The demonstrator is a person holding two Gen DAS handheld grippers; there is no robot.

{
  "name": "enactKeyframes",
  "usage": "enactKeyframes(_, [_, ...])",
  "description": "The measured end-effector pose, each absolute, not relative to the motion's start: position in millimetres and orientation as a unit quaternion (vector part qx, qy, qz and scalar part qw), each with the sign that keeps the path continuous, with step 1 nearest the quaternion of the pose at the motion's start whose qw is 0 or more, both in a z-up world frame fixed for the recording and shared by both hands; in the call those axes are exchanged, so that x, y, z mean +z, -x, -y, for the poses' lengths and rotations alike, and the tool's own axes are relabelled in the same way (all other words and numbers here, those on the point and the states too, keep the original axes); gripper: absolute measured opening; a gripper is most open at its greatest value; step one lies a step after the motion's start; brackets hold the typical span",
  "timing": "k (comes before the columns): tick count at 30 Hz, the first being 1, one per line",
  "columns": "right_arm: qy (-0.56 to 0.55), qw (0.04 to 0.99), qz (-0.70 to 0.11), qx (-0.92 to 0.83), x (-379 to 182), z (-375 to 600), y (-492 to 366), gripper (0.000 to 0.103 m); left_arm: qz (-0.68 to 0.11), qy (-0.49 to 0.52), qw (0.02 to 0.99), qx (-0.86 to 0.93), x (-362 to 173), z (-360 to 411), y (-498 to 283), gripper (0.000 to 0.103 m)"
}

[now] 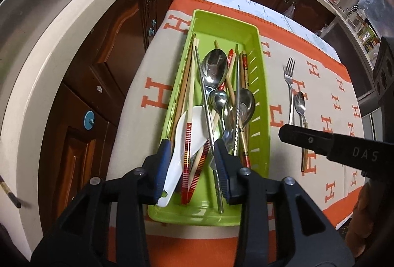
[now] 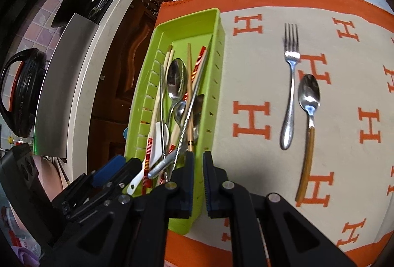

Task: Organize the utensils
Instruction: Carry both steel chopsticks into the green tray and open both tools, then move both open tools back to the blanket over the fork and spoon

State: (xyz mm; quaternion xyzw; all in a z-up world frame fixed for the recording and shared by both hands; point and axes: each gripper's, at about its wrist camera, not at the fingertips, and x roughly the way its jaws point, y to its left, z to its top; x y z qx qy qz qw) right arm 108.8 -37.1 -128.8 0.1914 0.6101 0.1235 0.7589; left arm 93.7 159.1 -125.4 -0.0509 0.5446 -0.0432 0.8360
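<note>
My left gripper (image 1: 192,166) hangs with its jaws spread over the near end of the green tray (image 1: 256,104), straddling the handles of the white ceramic spoon (image 1: 189,134) and the red-striped chopsticks (image 1: 187,156) without pinching anything. My right gripper (image 2: 198,183) is just right of the tray's near corner, jaws nearly together with a thin gap and nothing between them. The tray holds a tangle of metal spoons (image 1: 214,67) and chopsticks, crossed over each other. To the right, well apart on the orange-and-cream cloth (image 2: 246,84) covering the worktop, a fork (image 2: 290,84) and a wooden-handled spoon (image 2: 309,124) lie side by side. I judge the ceramic spoon light, slick and chippable, so I would take it mid-handle; the chopsticks look stiff, thin and likely to roll.
</note>
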Motion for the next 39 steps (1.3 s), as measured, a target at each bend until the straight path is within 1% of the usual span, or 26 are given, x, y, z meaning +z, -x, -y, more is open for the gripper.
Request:
enactKeyframes(7, [-0.197, 0.768, -0.602, 0.101, -130, 61, -93, 0.007, -0.539, 0.041, 0.84, -0.042, -120, -151, -81, 0.033])
enactKeyframes(25, [-0.214, 0.817, -0.536, 0.022, -117, 155, -45, 0.007, -0.534, 0.015, 0.844, -0.056, -113, -104, -62, 0.033])
enactKeyframes(31, [-0.222, 0.824, -0.521, 0.011, -111, 179, -41, 0.007, -0.531, -0.004, 0.844, -0.071, -108, -77, -65, 0.033])
enactKeyframes(39, [-0.227, 0.822, -0.522, 0.023, -117, 194, -43, 0.007, -0.528, -0.029, 0.843, -0.102, -103, -25, -85, 0.033])
